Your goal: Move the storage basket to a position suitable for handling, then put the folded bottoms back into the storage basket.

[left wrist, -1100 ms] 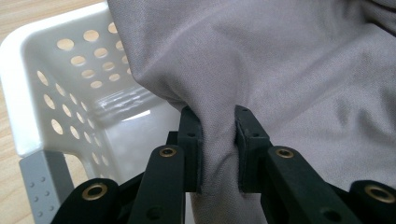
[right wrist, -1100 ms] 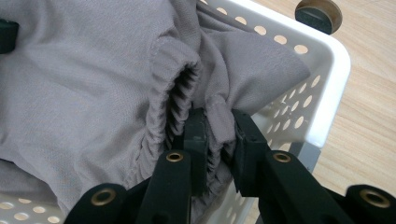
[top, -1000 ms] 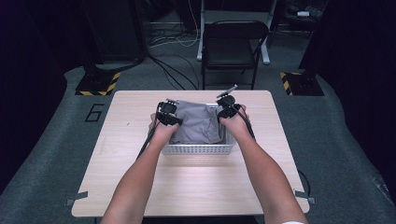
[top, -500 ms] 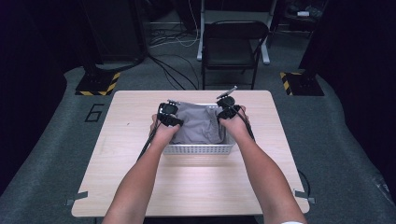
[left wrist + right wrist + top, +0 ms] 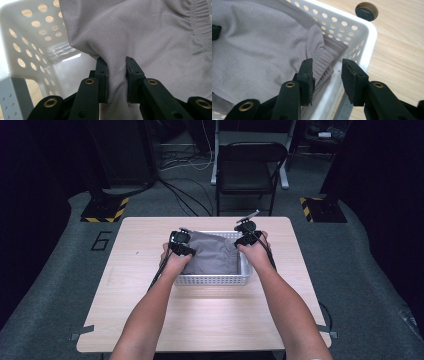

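Pale wood-grain laminate covered the desk [image 5: 150, 305], which stood on grey carpet in a dark room. A black folding chair [image 5: 250, 167] stood beyond the far edge, with loose cables on the floor and yellow-and-black striped bases to either side. The figure "6" [image 5: 101, 240] was marked on the carpet left of the desk; no other writing was legible.

A white perforated basket [image 5: 210, 280] sat at desk centre, its long axis running left to right. A grey garment [image 5: 212, 255] lay crumpled inside it, elastic waistband toward the right wall.

The left tool [image 5: 117, 75] was clenched on a fold of the garment. The right tool [image 5: 327, 71] stood released, jaws apart over the waistband at the basket's right rim.
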Available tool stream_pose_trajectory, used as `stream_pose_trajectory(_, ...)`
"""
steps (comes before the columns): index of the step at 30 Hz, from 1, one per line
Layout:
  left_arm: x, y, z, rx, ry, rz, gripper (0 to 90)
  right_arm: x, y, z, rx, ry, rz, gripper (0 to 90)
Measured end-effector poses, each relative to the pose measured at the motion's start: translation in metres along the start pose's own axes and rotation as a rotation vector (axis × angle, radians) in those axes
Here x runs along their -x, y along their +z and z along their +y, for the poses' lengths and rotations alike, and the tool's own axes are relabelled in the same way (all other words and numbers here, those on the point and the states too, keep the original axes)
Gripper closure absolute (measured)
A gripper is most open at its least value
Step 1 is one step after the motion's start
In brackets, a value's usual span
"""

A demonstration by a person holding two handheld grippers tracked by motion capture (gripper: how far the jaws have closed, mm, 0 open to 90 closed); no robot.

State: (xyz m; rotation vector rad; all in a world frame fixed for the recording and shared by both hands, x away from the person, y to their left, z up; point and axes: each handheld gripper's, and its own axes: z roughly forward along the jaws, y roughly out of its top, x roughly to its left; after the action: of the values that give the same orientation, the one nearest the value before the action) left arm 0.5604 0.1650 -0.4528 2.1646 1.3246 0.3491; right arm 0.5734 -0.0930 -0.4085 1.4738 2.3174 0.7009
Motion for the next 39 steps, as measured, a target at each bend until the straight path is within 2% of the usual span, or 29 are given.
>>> stream_pose_trajectory(7,0.0,0.002,0.001,-0.031,-0.006,0.003,74.4,-0.002,-0.007,0.002,0.03,-0.004,0.005,61.3)
stream_pose_trajectory(14,-0.002,0.007,0.0,-0.101,-0.041,0.01,74.0,-0.003,-0.009,0.0,0.047,-0.031,0.01,61.4)
stream_pose_trajectory(17,-0.002,0.007,-0.001,-0.109,-0.044,0.017,72.9,-0.002,-0.01,0.0,0.054,-0.026,0.008,61.4)
stream_pose_trajectory(21,-0.004,0.009,-0.002,-0.143,-0.05,0.023,72.3,-0.002,-0.012,0.0,0.049,-0.014,0.012,61.3)
stream_pose_trajectory(22,-0.003,0.01,-0.002,-0.151,-0.047,0.033,71.6,0.0,-0.013,-0.001,0.057,-0.025,0.008,61.3)
stream_pose_trajectory(26,-0.004,0.009,-0.002,-0.164,-0.054,0.04,70.4,-0.001,-0.014,-0.001,0.05,-0.018,0.011,61.3)
stream_pose_trajectory(30,-0.006,0.009,-0.003,-0.164,-0.055,0.05,68.8,-0.001,-0.015,-0.002,0.06,-0.032,0.012,61.3)
stream_pose_trajectory(33,-0.006,0.007,-0.004,-0.16,-0.034,0.077,66.2,-0.002,-0.016,-0.003,0.06,-0.031,0.013,61.2)
stream_pose_trajectory(35,-0.006,0.004,-0.003,-0.152,-0.019,0.086,61.0,-0.002,-0.017,-0.004,0.062,-0.039,0.014,61.2)
stream_pose_trajectory(39,-0.009,-0.006,-0.002,-0.106,-0.034,0.065,54.7,-0.004,-0.019,-0.005,0.065,-0.06,0.019,61.0)
